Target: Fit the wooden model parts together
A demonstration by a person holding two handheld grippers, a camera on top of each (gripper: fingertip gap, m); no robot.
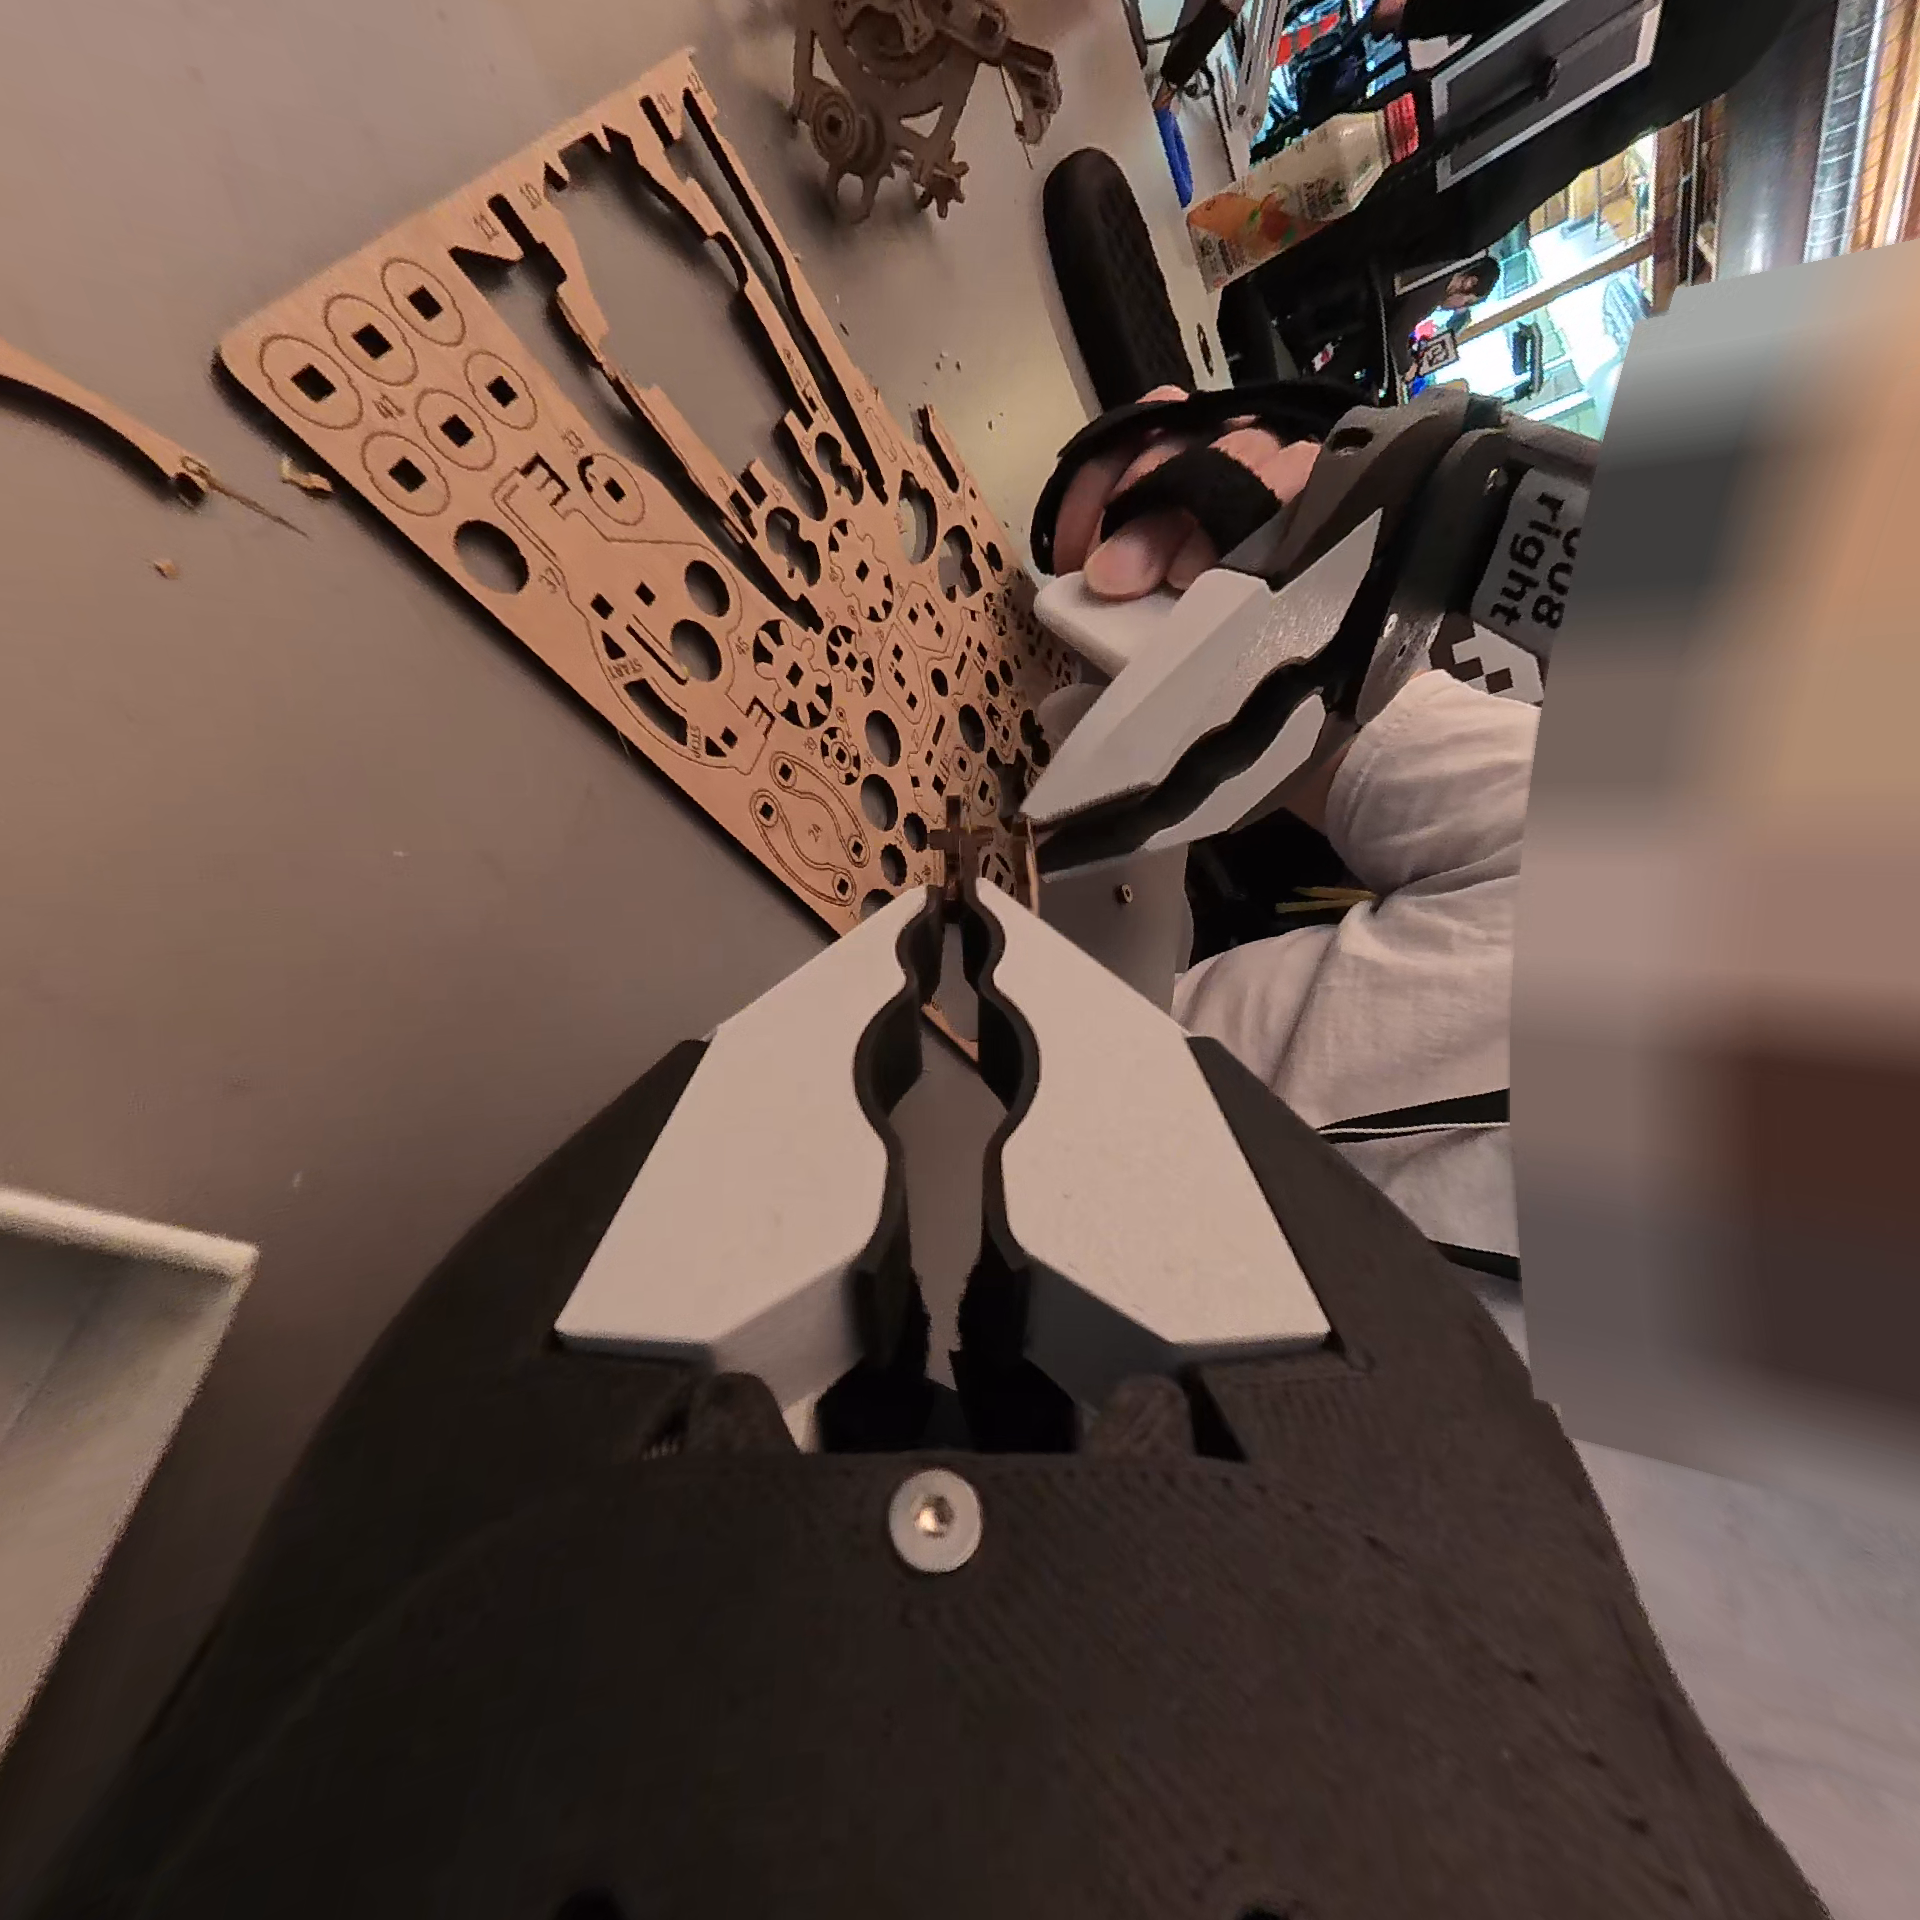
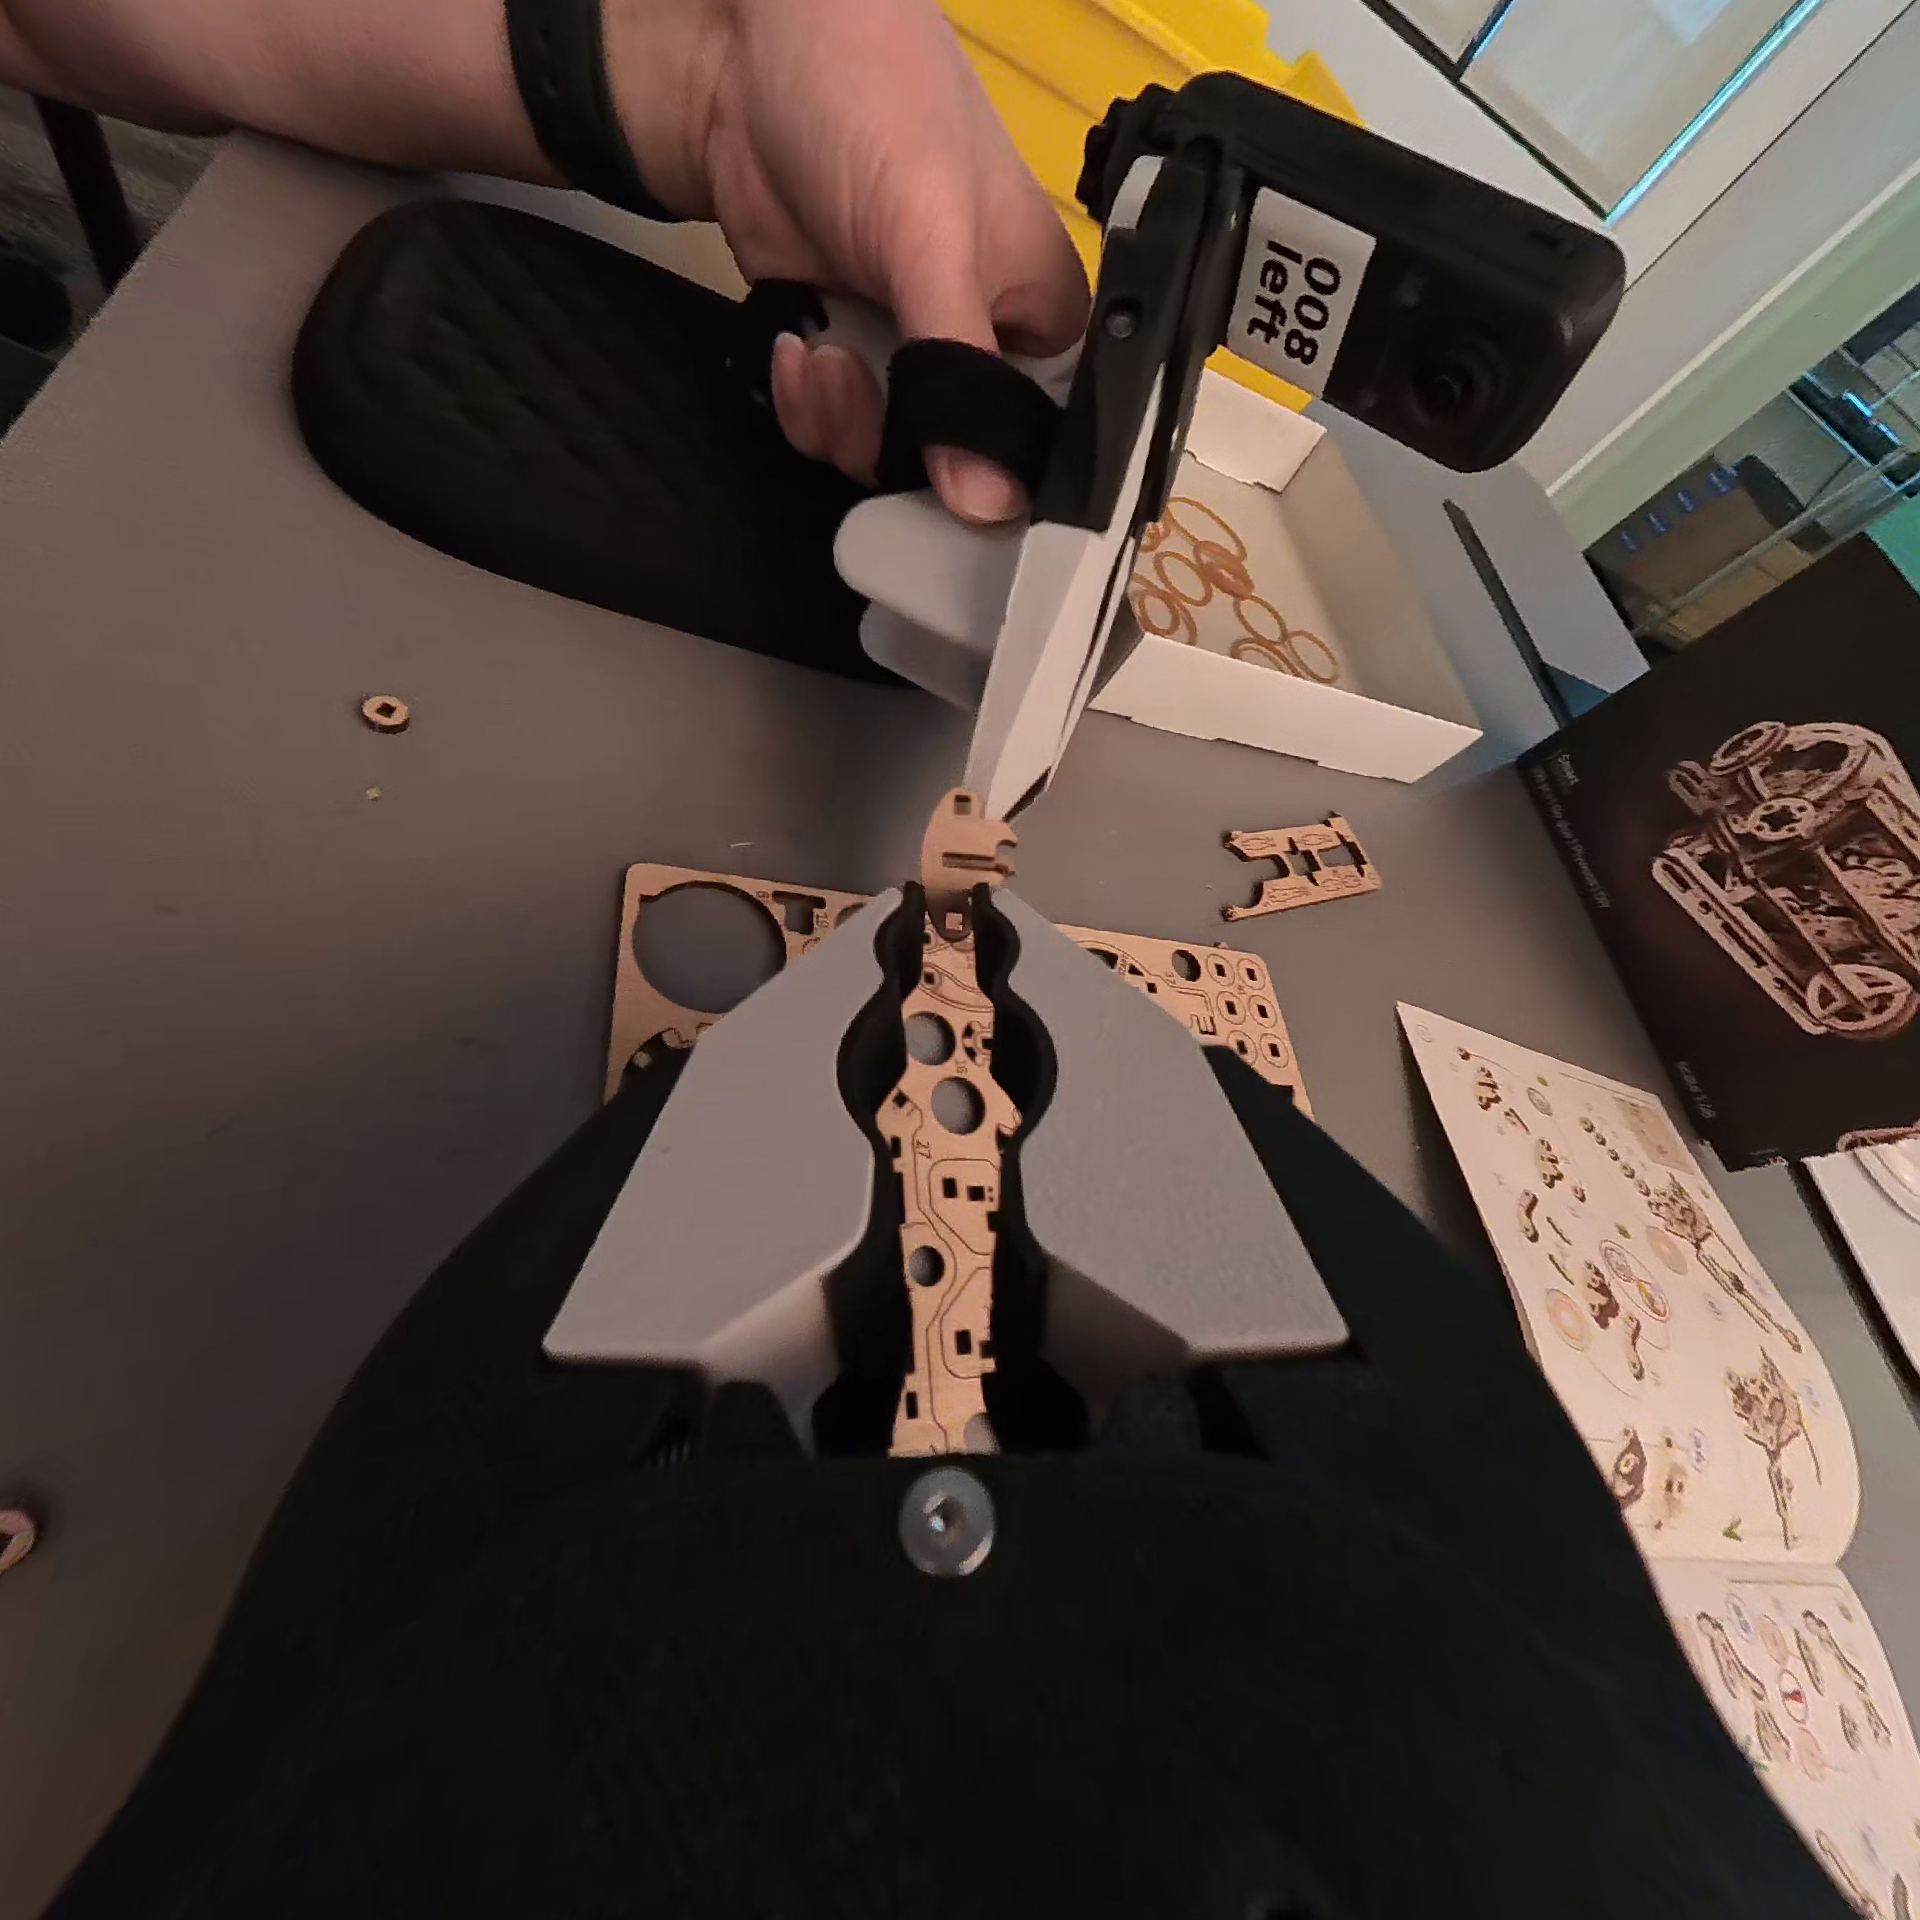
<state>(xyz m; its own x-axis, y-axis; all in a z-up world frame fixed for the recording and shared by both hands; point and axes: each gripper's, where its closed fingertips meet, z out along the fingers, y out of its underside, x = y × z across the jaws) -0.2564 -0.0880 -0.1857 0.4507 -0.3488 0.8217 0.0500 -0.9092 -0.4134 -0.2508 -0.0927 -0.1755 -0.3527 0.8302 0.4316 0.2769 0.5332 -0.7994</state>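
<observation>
1. Only the left wrist view shows a half-built wooden model (image 1: 914, 104) at 12 o'clock on the grey table (image 1: 260, 883); only the right wrist view shows an instruction sheet (image 2: 1621, 1278), a dark printed box (image 2: 1766, 914) and a white tray of rings (image 2: 1299, 665).
2. Both grippers carry white printed labels; the punched wooden sheet (image 1: 623, 499) bears engraved numbers.
3. The left gripper (image 1: 951, 899) pinches a small cross-shaped wooden piece (image 1: 954, 844) at its tips.
4. The right gripper (image 2: 951, 904) clamps a flat notched wooden part (image 2: 961, 847), touching the left gripper's tips at 12 o'clock.
</observation>
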